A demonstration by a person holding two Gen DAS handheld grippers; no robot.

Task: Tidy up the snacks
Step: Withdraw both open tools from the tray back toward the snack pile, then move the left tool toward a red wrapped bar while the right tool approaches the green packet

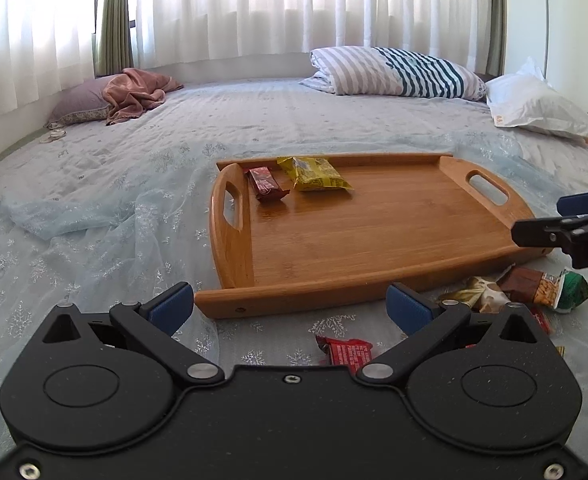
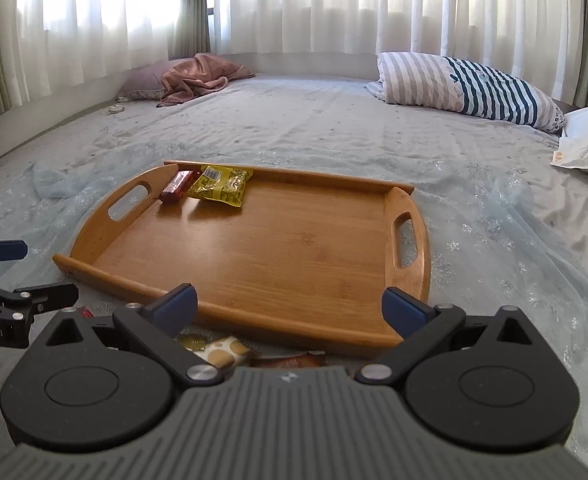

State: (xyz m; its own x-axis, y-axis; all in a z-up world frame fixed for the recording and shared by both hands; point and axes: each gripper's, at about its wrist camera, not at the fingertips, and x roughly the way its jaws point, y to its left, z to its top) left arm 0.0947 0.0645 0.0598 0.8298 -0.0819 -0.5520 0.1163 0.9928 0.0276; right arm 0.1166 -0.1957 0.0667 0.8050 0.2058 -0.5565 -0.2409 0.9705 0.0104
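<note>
I saw lots of bare floor on the brown wooden tray with cut-out handles [image 2: 254,264]. Only its far left corner was taken, by a dark red snack bar [image 2: 178,186] and a flat yellow snack bag [image 2: 222,189] lying side by side. The tray's low rim stood between my wide-open left gripper [image 1: 290,304] and that free floor. My right gripper [image 2: 290,306], open too, hung by the near rim, with loose snack packets [image 1: 521,286] lying on the pale blue bedsheet [image 1: 94,208] below it.

Tray [image 1: 373,232] lying on bed [image 1: 134,184]. Two snack packets [image 1: 313,174] lying side by side in tray's far left corner. Loose snacks [image 1: 513,288] lying on bed before tray's near edge. Pillows [image 1: 393,72] resting behind tray, beneath curtains [image 1: 294,8].
</note>
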